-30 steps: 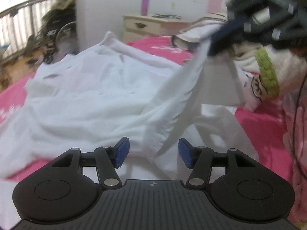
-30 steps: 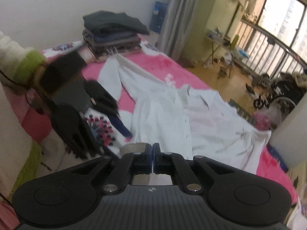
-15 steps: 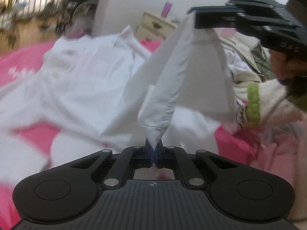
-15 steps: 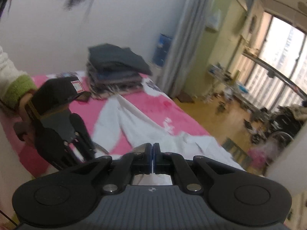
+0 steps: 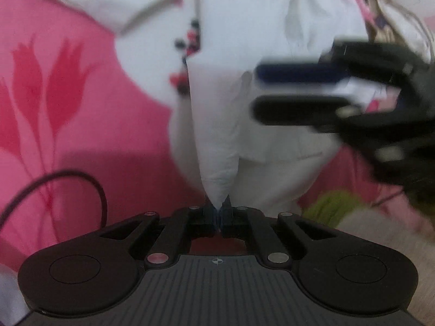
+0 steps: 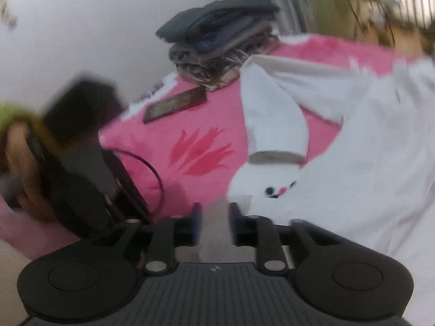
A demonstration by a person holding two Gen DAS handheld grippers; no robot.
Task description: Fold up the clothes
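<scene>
My left gripper (image 5: 217, 214) is clamped down tight on a pinched point of the white shirt (image 5: 217, 141), the cloth rising out of the pads as a narrow cone, while my right gripper (image 6: 213, 224) has its jaws parting, with a pale blur in the gap that I cannot tell to be cloth or bare bed; nothing looks pressed by the pads there. The risk I see is that with one side letting go, all the load sits on that small pinch at my left: if I tug or swing too hard the fabric could slide out, or the fold I mean to lay could collapse crooked and bunch. The black cable (image 5: 68, 182) looping over the pink bedsheet (image 5: 68, 103) just beside my left tool could also snag on the cloth or drag across it. Both views are smeared, so edges are hard to judge, and a hem could get caught unseen. Farther out, the shirt lies spread and rumpled across the bed, soft and thin, a sleeve (image 6: 274, 125) with a grey-edged cuff lying out over the pink, a small dark and red printed figure (image 6: 277, 190) near the lower edge. Beyond it a dark flat device (image 6: 176, 103) lies on the sheet, and a stack of folded clothes (image 6: 220, 35) sits well apart by the wall
</scene>
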